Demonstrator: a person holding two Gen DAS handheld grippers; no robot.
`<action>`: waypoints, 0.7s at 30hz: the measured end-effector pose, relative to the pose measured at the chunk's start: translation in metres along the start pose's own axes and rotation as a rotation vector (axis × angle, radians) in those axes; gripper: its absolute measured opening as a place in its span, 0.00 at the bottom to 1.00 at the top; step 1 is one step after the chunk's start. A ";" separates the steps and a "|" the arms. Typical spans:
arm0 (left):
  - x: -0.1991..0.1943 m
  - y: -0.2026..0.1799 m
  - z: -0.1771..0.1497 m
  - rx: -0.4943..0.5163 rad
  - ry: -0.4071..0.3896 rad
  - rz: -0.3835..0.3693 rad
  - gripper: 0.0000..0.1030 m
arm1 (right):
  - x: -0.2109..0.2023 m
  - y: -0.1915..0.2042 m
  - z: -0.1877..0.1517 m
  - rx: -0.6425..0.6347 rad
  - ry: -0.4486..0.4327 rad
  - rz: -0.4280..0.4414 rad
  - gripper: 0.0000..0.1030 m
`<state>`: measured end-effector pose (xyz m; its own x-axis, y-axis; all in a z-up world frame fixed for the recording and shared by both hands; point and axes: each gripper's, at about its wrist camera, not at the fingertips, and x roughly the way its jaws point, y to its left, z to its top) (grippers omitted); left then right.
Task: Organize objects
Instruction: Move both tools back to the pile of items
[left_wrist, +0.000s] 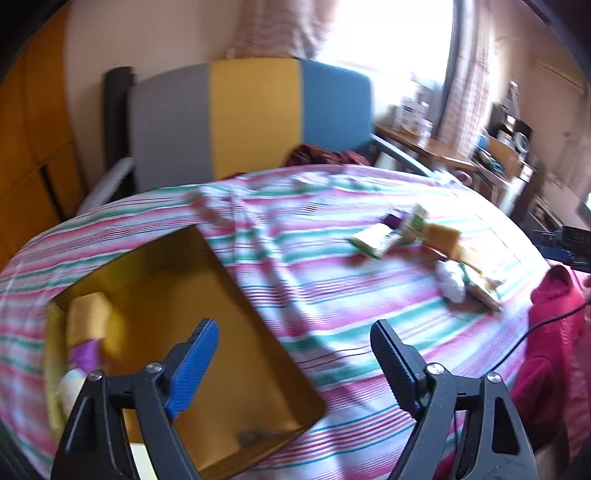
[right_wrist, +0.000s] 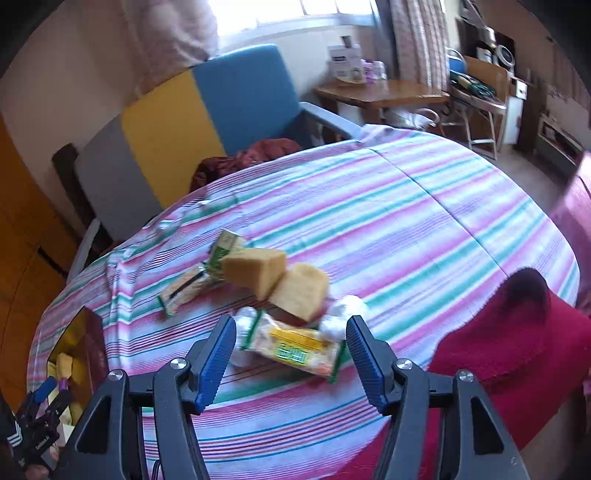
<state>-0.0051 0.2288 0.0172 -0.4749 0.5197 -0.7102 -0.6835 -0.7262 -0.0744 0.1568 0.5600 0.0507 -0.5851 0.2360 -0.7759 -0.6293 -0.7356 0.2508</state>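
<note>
A yellow open box (left_wrist: 229, 317) lies on the striped bedsheet (left_wrist: 332, 295) with a sponge (left_wrist: 88, 317) and small items in its far end. My left gripper (left_wrist: 295, 354) is open and empty above the box's right edge. A pile of objects lies on the sheet (right_wrist: 443, 221): two yellow sponges (right_wrist: 255, 273) (right_wrist: 301, 291), a yellow-green snack packet (right_wrist: 295, 347), another packet (right_wrist: 184, 290), a green carton (right_wrist: 225, 247) and white wrapped items (right_wrist: 347, 314). My right gripper (right_wrist: 291, 354) is open, just above the snack packet. The left gripper (right_wrist: 48, 406) shows over the box (right_wrist: 92, 347).
A red cloth (right_wrist: 517, 339) lies on the bed at the right. A grey, yellow and blue headboard (left_wrist: 251, 114) stands behind, with a dark red garment (right_wrist: 243, 158) by it. A wooden desk (right_wrist: 384, 92) with clutter stands at the back right.
</note>
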 end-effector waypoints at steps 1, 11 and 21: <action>0.006 -0.007 0.002 0.009 0.012 -0.015 0.77 | 0.001 -0.005 -0.001 0.013 0.005 0.000 0.61; 0.074 -0.073 0.014 0.034 0.160 -0.231 0.55 | 0.018 -0.032 -0.006 0.065 0.039 0.005 0.61; 0.129 -0.123 0.029 0.030 0.241 -0.345 0.65 | 0.037 -0.041 -0.007 0.100 0.070 0.050 0.61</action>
<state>0.0013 0.3980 -0.0446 -0.0745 0.6076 -0.7907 -0.7970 -0.5129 -0.3190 0.1646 0.5947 0.0076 -0.5822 0.1535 -0.7984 -0.6500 -0.6778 0.3437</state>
